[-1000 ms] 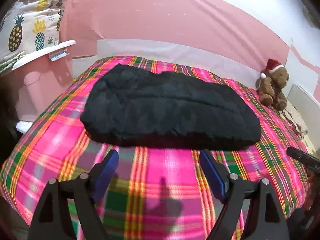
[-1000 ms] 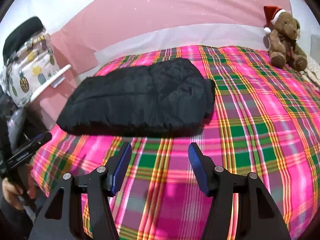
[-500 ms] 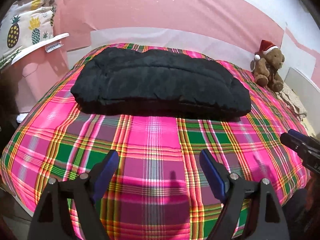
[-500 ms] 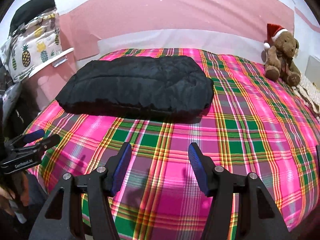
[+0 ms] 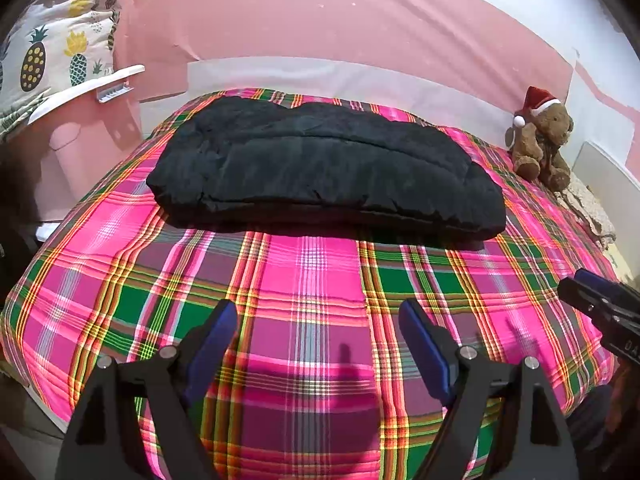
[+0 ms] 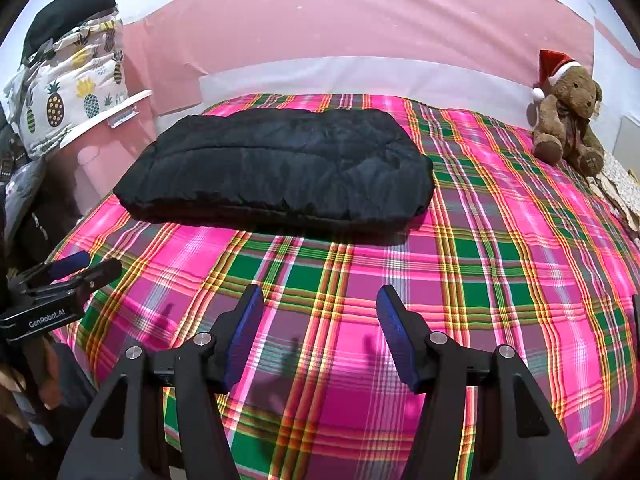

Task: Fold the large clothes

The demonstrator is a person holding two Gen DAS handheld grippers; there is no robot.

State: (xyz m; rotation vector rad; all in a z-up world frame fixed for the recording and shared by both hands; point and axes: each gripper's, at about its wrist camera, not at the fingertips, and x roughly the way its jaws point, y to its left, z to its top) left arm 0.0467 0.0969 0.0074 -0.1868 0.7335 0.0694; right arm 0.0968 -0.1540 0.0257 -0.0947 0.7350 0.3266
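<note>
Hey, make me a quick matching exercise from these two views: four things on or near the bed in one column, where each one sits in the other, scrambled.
Things:
1. folded black padded garment
2. brown teddy bear in a red Santa hat
3. pineapple-print white cushion
4. left tool

Places:
A. far right of the bed, near the wall
B. open over the near plaid bedcover, nothing between its tips
C. off the bed's left side, on a pink stand
D. far left part of the bed

Pairs: 1-D, 2-A, 3-C, 4-B

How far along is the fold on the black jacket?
Done: black jacket lies as a compact folded bundle on the plaid bedspread. In hand: nothing; left gripper and right gripper open, short of it. Left: apparently nothing, maybe a final tidy.
</note>
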